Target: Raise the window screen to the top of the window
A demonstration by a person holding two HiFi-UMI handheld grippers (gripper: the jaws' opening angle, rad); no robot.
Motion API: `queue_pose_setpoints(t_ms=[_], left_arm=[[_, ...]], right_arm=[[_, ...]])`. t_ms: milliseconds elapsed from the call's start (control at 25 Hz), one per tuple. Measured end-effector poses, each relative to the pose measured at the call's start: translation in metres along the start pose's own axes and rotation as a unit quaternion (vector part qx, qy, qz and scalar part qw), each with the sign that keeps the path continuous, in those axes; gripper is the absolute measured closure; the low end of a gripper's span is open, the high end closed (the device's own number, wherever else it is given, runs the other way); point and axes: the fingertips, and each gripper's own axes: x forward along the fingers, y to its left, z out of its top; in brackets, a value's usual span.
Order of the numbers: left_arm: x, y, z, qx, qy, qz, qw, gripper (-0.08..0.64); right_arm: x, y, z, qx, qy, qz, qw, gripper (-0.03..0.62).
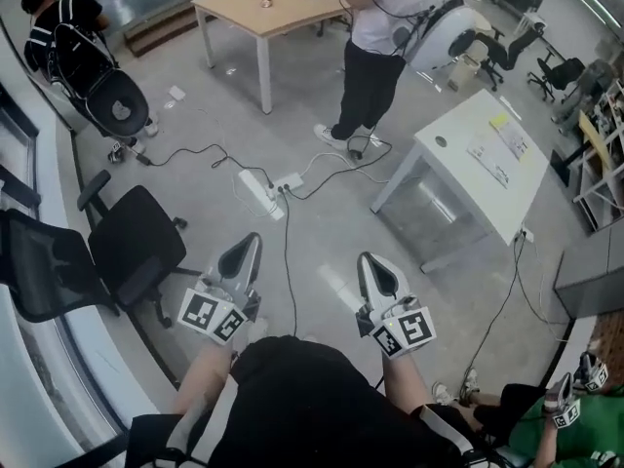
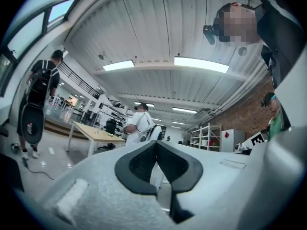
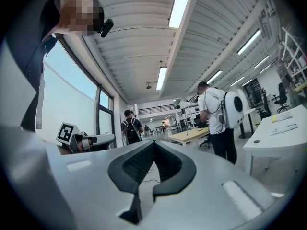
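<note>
The left gripper point(image 1: 250, 246) and right gripper point(image 1: 370, 265) are pale grey with black pads point(image 2: 144, 166) and black-and-white square markers. The office chair point(image 1: 136, 244) is black, the floor point(image 1: 331, 224) grey, the desk point(image 1: 468, 130) white, and the table point(image 1: 244, 13) light wood on white legs. A standing person point(image 1: 375, 27) wears a white shirt and black trousers.

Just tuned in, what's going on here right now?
The person holds the left hand-held gripper and the right hand-held gripper out over the office floor, both shut and empty. Neither touches the window; the task is not visibly under way. Another person stands by the wooden table.
</note>
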Motion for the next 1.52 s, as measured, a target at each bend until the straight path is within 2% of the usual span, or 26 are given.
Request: queue_pose_setpoints(t_ms=[200,360,640,760,1000,1200,1400,1520], left_arm=[[-0.035,0.015,0.0,0.018,-0.002,0.08,0.9966,0.555],[-0.072,0.03,0.011,0.024,-0.016,0.147,0.9888,0.555],[-0.139,0.062,0.042,0.046,-0.037,0.213,0.9753,0.555],[-0.173,0.081,0.061,0.064,-0.047,0.239,0.9679,0.555],[-0.262,0.11,0.088,0.075,-0.074,0.314,0.9436,0.555],[-0.334,0.129,0.102,0.081,-0.094,0.368,0.9215,0.557],[-0.411,0.145,0.11,0.07,-0.114,0.427,0.8943,0.558],[-0.445,0.146,0.112,0.072,-0.12,0.449,0.8828,0.557]], right_arm=[[0.02,0.01,-0.015,0.011,0.026,0.068,0.997,0.586],[0.044,0.034,-0.026,0.02,0.04,0.124,0.991,0.586],[0.09,0.099,-0.032,0.035,0.04,0.196,0.979,0.586],[0.117,0.14,-0.034,0.045,0.039,0.231,0.971,0.586],[0.151,0.234,-0.044,0.039,0.051,0.313,0.948,0.586],[0.169,0.304,-0.053,0.08,0.065,0.357,0.928,0.586],[0.181,0.38,-0.069,0.083,0.079,0.405,0.907,0.586],[0.186,0.417,-0.075,0.094,0.084,0.432,0.893,0.586]])
